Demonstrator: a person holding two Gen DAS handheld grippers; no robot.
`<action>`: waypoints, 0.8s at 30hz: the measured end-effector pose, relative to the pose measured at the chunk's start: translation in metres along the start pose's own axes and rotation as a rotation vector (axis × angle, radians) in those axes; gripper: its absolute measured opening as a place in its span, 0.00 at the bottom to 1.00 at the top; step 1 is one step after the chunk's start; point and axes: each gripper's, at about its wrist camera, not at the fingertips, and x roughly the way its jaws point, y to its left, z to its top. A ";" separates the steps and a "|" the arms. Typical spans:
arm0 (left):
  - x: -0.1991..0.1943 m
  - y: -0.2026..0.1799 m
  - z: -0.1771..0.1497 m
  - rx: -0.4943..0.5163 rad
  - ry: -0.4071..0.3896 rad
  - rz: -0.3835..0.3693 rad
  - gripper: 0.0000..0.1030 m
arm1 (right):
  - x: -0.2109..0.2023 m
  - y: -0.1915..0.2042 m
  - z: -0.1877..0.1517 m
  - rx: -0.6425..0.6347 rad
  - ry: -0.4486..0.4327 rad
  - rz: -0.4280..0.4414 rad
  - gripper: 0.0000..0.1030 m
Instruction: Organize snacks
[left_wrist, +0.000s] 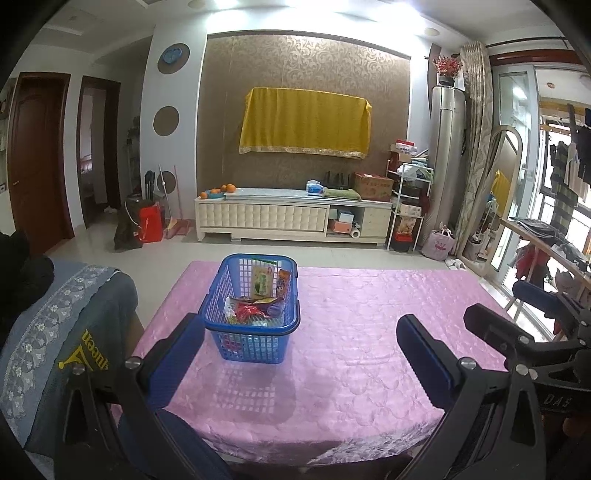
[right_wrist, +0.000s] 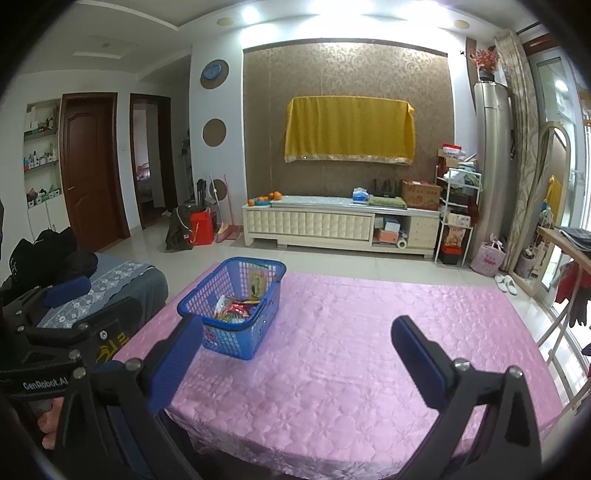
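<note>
Tiled floor (right_wrist: 314, 258), patterned brown wall (right_wrist: 347, 74) (yellow cloth (right_wrist: 349, 129) hung there), cream cabinet (right_wrist: 310, 223), ceiling lights.

My L claw (left_wrist: 301, 341): jaws spread wide, nothing btwn pads, held level, aimed fwd. My R claw (right_wrist: 297, 345): same, jaws wide apart, empty, aimed fwd. Both claws side by side, near each other; R claw body visible at right edge of L view, L claw body at left edge of R view. Bit of my hand (right_wrist: 48, 419) under L claw grip.
</note>
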 end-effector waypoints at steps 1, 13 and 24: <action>0.000 0.000 0.000 -0.003 0.000 0.000 1.00 | 0.000 0.000 0.000 -0.001 0.000 -0.001 1.00; -0.003 -0.001 0.000 0.000 0.004 0.000 1.00 | -0.002 -0.002 0.002 0.002 0.005 -0.007 1.00; -0.004 0.000 -0.002 -0.003 0.007 -0.006 1.00 | -0.003 -0.003 0.000 0.012 0.010 -0.017 1.00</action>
